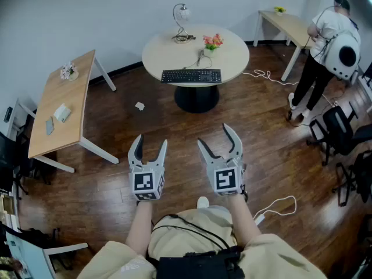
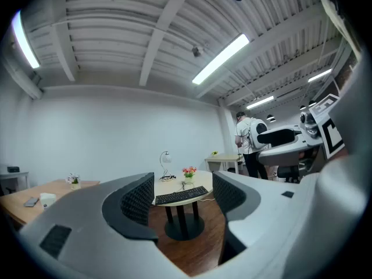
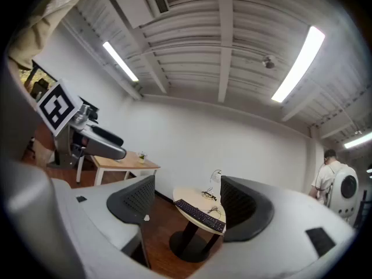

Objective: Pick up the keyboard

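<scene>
A black keyboard (image 1: 191, 75) lies near the front edge of a round cream table (image 1: 229, 56), well ahead of me. It also shows far off between the jaws as the keyboard (image 2: 181, 196) in the left gripper view and the keyboard (image 3: 199, 214) in the right gripper view. My left gripper (image 1: 147, 147) and right gripper (image 1: 218, 140) hang side by side over the wooden floor, short of the table. Both stand open with nothing between their fingers.
On the round table are a small lamp (image 1: 182, 16), pink flowers (image 1: 213, 40) and a cable. A long wooden desk (image 1: 81, 92) with small items stands left. A person (image 1: 328, 45) stands at another desk at the back right. A white cable (image 1: 278, 205) and office chairs (image 1: 340, 138) lie right.
</scene>
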`<move>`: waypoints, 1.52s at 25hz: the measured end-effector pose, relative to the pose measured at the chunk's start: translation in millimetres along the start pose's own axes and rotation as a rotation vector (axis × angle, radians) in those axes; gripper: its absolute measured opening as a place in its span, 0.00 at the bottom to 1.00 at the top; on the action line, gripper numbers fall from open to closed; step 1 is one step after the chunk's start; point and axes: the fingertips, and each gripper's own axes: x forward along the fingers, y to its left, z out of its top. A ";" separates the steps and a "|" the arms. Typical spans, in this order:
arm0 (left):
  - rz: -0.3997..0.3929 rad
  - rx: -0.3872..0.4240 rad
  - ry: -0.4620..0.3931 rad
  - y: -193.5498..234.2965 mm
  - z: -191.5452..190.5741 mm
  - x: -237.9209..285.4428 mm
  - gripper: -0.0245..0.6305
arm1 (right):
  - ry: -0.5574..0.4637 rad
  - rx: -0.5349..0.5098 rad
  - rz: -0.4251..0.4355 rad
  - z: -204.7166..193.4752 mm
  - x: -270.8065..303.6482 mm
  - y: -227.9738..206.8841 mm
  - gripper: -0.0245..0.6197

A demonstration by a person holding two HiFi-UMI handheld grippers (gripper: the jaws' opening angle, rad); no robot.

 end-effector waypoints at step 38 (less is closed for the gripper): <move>-0.251 -0.151 0.103 149.3 -83.1 373.2 0.50 | 0.234 0.626 -0.233 -163.4 345.6 -117.6 0.61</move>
